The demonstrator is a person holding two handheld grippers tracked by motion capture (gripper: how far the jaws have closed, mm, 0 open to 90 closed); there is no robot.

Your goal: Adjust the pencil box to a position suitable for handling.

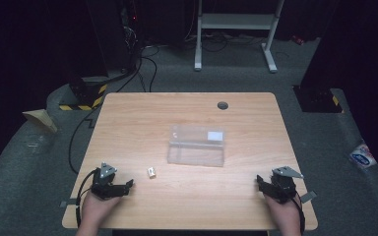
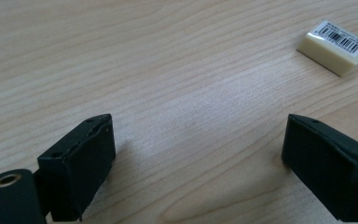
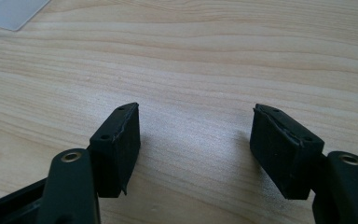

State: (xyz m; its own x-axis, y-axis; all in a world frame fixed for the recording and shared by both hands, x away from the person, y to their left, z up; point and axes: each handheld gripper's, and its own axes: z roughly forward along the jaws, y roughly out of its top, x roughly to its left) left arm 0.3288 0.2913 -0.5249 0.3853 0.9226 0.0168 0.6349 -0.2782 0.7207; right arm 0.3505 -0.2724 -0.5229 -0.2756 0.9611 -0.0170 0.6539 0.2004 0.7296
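- Your two hands sit closest to the high camera, at the near edge of the wooden table [image 1: 128,118], each wrapped around a gripper.
- Your left gripper [image 1: 130,184] rests near the table's 7 o'clock corner, its jaws pointing toward 3 o'clock.
- Its black jaws stand wide apart and released in the left gripper view [image 2: 198,149], with bare wood grain between them and nothing held.
- Look at the small eraser [image 1: 151,172]: it lies flat on the wood just beyond those jaws, near them but not touching.
- From the left gripper view the eraser [image 2: 334,45] sits at about 1 o'clock from the jaw gap, cream-coloured, with a white barcode label on top.
- Your right gripper [image 1: 259,181] rests near the table's 5 o'clock corner, jaws pointing toward 10 o'clock, with a grey three-cornered plate on top.
- Its jaws are also parted in the right gripper view [image 3: 196,140], somewhat less widely than the left pair, and they grasp nothing.
- At the table's middle lies a clear plastic box [image 1: 197,145], flat, with a small white label at its 1 o'clock corner.
- One corner of that clear plastic box [image 3: 11,11] shows at 11 o'clock in the right gripper view, well apart from the jaws.
- Both grippers are well apart from each other, with the eraser far closer to the left one.
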